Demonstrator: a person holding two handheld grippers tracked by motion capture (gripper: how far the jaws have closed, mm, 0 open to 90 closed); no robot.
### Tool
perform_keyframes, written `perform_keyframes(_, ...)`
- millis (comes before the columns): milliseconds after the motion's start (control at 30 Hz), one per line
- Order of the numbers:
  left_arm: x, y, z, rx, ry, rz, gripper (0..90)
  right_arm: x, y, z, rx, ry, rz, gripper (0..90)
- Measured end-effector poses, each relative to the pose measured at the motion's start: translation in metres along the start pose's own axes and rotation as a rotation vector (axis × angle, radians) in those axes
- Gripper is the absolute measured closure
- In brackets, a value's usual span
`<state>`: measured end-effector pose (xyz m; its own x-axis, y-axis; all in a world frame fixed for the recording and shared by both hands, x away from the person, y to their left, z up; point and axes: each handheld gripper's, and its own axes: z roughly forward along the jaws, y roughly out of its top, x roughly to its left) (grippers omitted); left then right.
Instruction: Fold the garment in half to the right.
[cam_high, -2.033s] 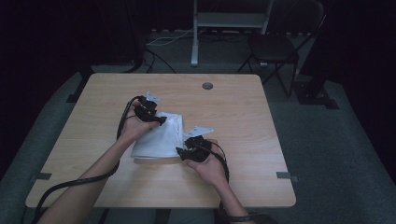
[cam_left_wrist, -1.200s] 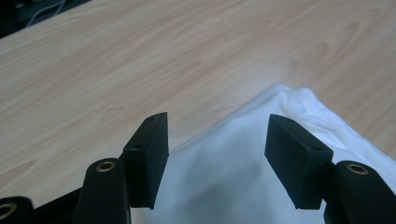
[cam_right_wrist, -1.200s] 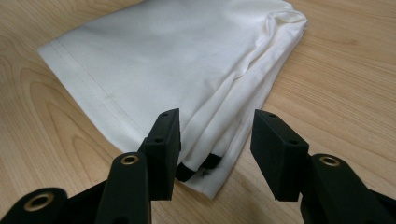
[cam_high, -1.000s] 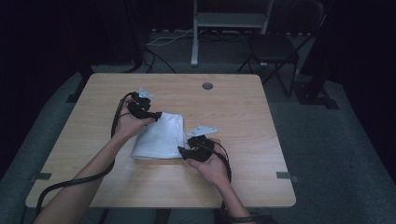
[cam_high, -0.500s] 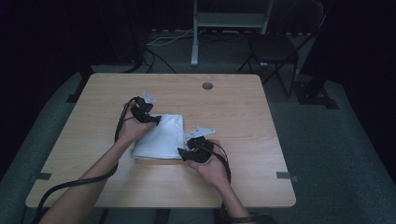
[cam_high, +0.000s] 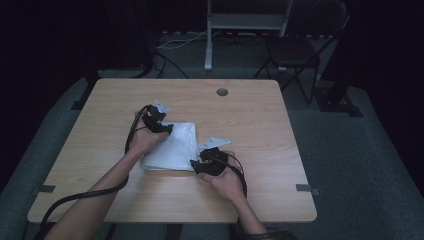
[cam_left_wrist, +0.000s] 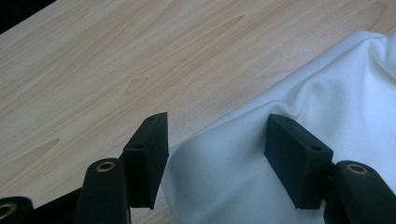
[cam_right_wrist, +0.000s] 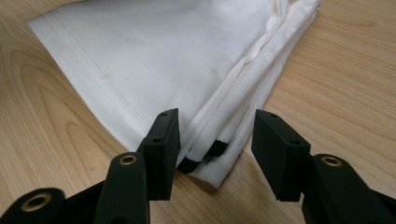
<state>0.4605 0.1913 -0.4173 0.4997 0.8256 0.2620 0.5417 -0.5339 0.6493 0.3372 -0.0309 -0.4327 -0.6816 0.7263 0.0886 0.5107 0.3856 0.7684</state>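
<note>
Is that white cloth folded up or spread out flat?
Folded: the white cloth shows several stacked layers along one edge, lying as a compact rectangle on the table.

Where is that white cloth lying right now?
In the high view, the folded white cloth lies flat on the wooden table, left of centre, between the left gripper and the right gripper.

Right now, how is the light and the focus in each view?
High view: dim, room black around the table, cloth brightest. Left gripper view: evenly lit, cloth soft, jaws slightly blurred near the bottom. Right gripper view: bright, cloth seams sharp, jaws casting soft shadows.
</note>
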Motion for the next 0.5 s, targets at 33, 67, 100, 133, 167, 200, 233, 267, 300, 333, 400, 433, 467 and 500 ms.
perform_keyframes(33,0.001,0.001,-0.003,-0.008,0.003,0.001,39.4,0.0,0.0,0.0,-0.001,0.001,-0.001,51.3)
perform_keyframes(67,0.001,0.001,-0.003,-0.008,0.003,0.001,39.4,0.0,0.0,0.0,-0.001,0.001,-0.001,51.3)
perform_keyframes(100,0.003,0.002,-0.008,-0.026,0.009,-0.002,39.4,0.0,0.0,0.001,-0.001,-0.002,-0.003,50.8)
perform_keyframes(133,0.003,0.002,-0.008,-0.026,0.009,-0.002,38.8,0.0,0.0,0.001,-0.001,-0.002,-0.003,50.8)
perform_keyframes(167,0.005,0.002,-0.011,-0.036,0.011,-0.003,38.8,0.0,0.0,0.001,-0.002,-0.006,-0.006,50.5)
perform_keyframes(200,0.007,0.003,-0.014,-0.043,0.015,-0.003,38.5,0.0,0.0,0.001,-0.003,-0.006,-0.003,50.4)
perform_keyframes(233,0.009,0.003,-0.017,-0.045,0.018,-0.004,36.8,0.0,0.0,0.001,-0.003,-0.009,-0.005,50.4)
perform_keyframes(267,0.013,0.003,-0.022,-0.06,0.024,-0.011,36.8,0.0,0.0,0.001,-0.003,-0.009,-0.005,50.4)
perform_keyframes(300,0.017,0.002,-0.027,-0.057,0.029,-0.005,36.2,0.001,0.0,0.001,-0.004,-0.01,-0.001,50.4)
perform_keyframes(333,0.02,0.001,-0.031,-0.066,0.031,-0.01,35.9,0.001,0.0,0.002,-0.004,-0.011,-0.001,50.4)
perform_keyframes(400,0.025,-0.002,-0.039,-0.079,0.03,-0.014,35.6,0.001,0.0,0.002,-0.003,-0.013,-0.003,50.3)
perform_keyframes(433,0.027,-0.005,-0.043,-0.081,0.026,-0.014,35.6,0.001,0.0,0.002,-0.002,-0.014,0.0,50.3)
perform_keyframes(467,0.027,-0.008,-0.046,-0.089,0.018,-0.017,35.6,0.001,0.0,0.002,-0.001,-0.016,-0.001,50.3)
perform_keyframes(500,0.027,-0.017,-0.053,-0.088,-0.007,-0.01,35.6,0.001,0.0,0.002,0.001,-0.017,0.004,50.2)
